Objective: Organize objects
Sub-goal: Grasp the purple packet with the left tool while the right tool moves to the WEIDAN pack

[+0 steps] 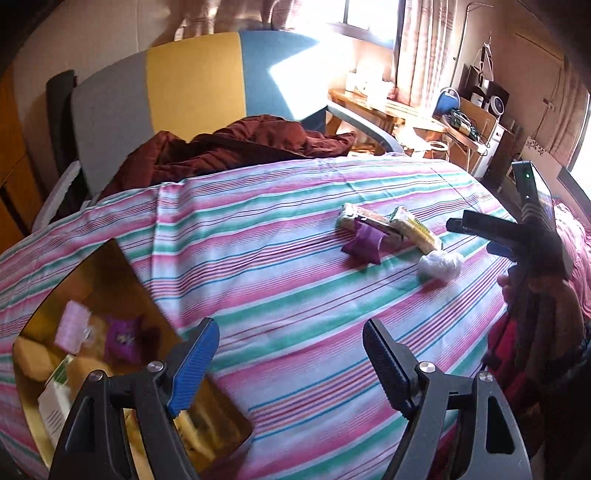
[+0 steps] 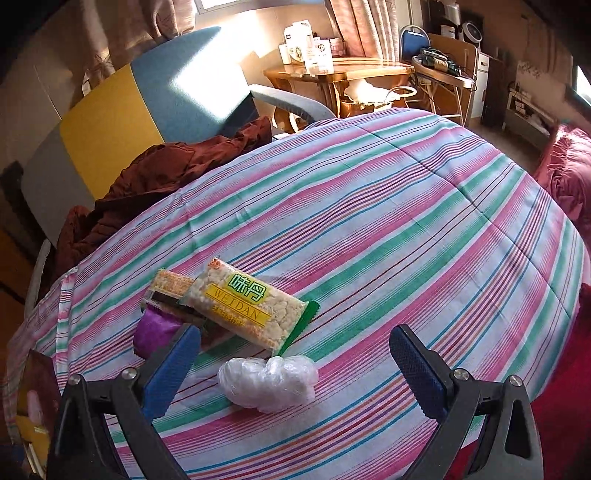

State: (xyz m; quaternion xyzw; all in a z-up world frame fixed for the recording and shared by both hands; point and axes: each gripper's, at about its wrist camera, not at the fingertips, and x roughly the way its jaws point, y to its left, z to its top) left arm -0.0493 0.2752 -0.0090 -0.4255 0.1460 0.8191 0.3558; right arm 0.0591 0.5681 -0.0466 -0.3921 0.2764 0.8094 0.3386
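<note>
Snack packs [image 2: 243,306] piled mid striped bedspread [image 2: 369,229], purple pouch [image 2: 155,328] half hidden behind right gripper [image 2: 295,369]. "WEIDAN" readable on top pack; box [image 1: 110,332] contents blurry. Left gripper [image 1: 291,365] and right both spread wide, empty.

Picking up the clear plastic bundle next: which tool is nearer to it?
Right. The right tool hovers open just before the clear plastic bundle; the left tool is open, farther back by the box.

A home bedroom: striped bedspread [image 2: 369,229], curtained window [image 1: 369,18], armchair [image 1: 192,88], cluttered wooden side table [image 2: 340,74].
</note>
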